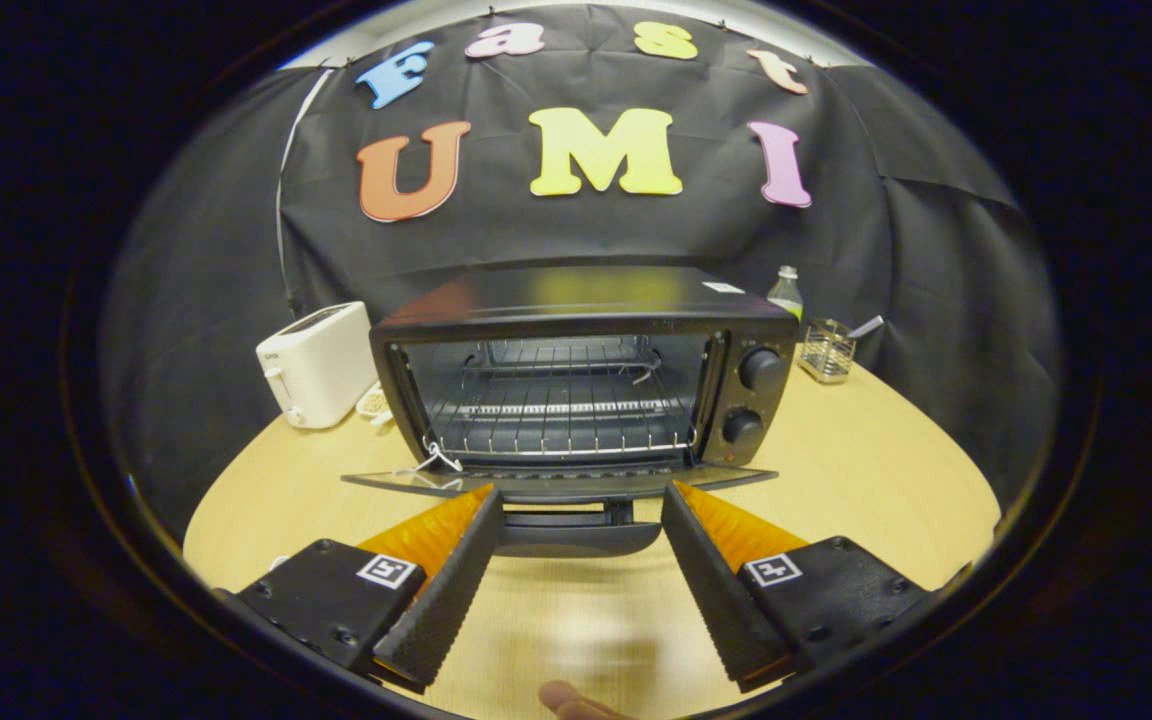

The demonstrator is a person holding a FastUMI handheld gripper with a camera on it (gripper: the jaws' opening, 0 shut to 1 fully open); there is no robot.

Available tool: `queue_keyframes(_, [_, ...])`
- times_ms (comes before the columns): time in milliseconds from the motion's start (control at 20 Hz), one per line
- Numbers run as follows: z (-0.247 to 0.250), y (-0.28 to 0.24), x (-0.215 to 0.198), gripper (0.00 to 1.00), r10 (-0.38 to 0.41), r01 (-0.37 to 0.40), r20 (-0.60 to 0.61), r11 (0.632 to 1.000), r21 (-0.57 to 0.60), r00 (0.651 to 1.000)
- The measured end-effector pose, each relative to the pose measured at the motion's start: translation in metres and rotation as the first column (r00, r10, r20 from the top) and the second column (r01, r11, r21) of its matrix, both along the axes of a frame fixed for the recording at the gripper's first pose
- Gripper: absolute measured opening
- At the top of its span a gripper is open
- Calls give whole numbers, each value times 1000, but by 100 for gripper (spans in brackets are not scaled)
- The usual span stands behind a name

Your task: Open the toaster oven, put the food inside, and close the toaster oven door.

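Note:
A black toaster oven stands on the round wooden table, just ahead of my fingers. Its glass door hangs open and lies flat toward me, with the dark handle showing between my fingertips. Inside, a wire rack sits bare. Two round knobs are on the oven's right panel. My gripper is open, with the fingers spread wide on either side of the door handle and nothing held between them.
A white slot toaster stands left of the oven, with a small light item behind it. Right of the oven are a clear bottle and a wire holder. A fingertip shows near me, below the fingers.

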State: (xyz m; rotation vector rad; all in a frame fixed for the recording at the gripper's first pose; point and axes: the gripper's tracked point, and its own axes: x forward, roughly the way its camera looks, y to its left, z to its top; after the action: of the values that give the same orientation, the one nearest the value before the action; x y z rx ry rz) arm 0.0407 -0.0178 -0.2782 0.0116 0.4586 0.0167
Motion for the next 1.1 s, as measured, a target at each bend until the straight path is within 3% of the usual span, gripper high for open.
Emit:
queue_keyframes(250, [-31,-2,-15,100,-10,10,-6,1000,25,1000])
queue_keyframes(500, [-75,-5,-28,100,-38,52,-170,995,80,985])
queue_keyframes(550, [-70,-2,-22,100,-25,37,-138,995,89,990])
queue_keyframes(800, [-47,27,-38,100,126,-90,-205,980,177,971])
queue_keyframes(1000, [-26,53,-64,100,238,-165,-271,950,266,933])
queue_keyframes(1100, [-24,75,-82,98,313,-187,-322,911,367,893])
